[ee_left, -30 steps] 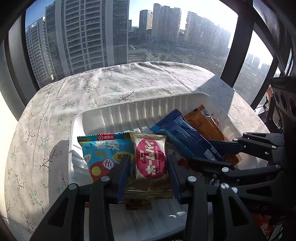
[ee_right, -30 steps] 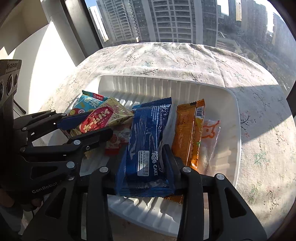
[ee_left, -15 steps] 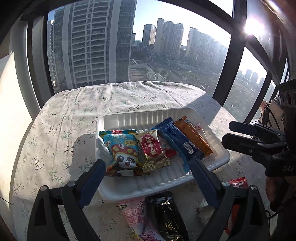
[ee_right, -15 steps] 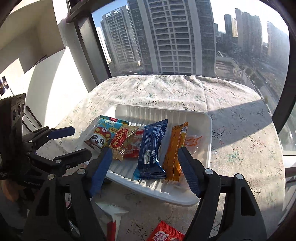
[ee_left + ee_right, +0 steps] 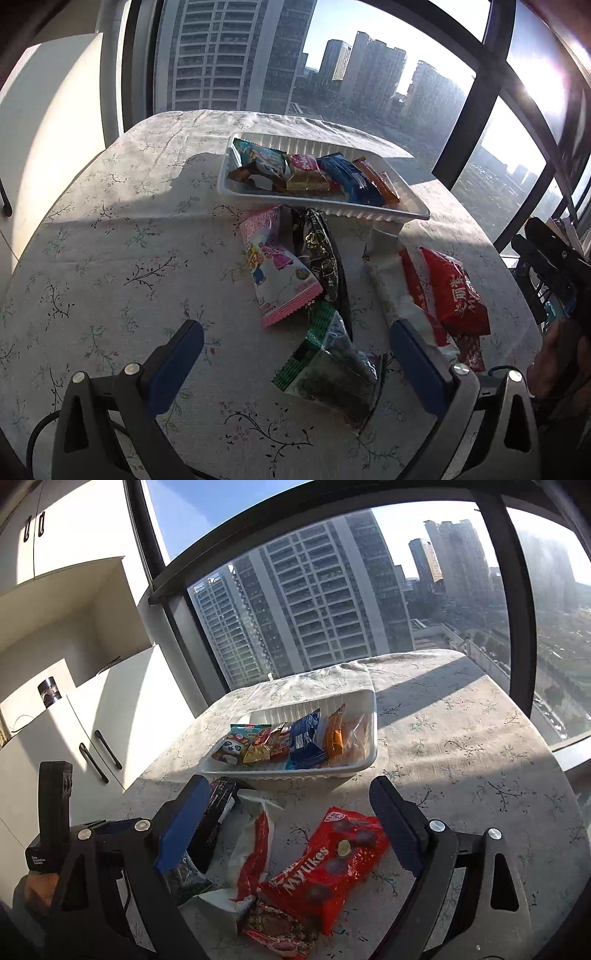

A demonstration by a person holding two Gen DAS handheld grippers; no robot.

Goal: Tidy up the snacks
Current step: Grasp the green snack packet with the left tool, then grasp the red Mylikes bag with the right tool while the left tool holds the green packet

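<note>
A white ribbed tray (image 5: 325,212) holds several snack packs in a row: a panda pack (image 5: 231,751), a wafer pack (image 5: 308,181), a blue roll cake pack (image 5: 304,738) and an orange pack (image 5: 334,734). Loose snacks lie on the cloth in front of it: a pink pack (image 5: 277,266), a black pack (image 5: 321,251), a green seaweed pack (image 5: 328,369) and a red Mylikes bag (image 5: 325,860). My left gripper (image 5: 295,332) hovers over the green pack, jaws opening, pads touching nothing. My right gripper (image 5: 290,786) hangs above the red bag, jaws opening, gripping nothing.
A floral cloth covers the rounded table (image 5: 110,258). A white-and-red pack (image 5: 255,842) and a small brown-red pack (image 5: 277,926) lie by the red bag. White cabinets (image 5: 92,720) stand left of the table. Tall windows (image 5: 332,609) are behind it.
Both grippers let go of their packs in the tray, opened wide and pulled back toward the near side of the table. The loose snacks in front of the tray came into view.
</note>
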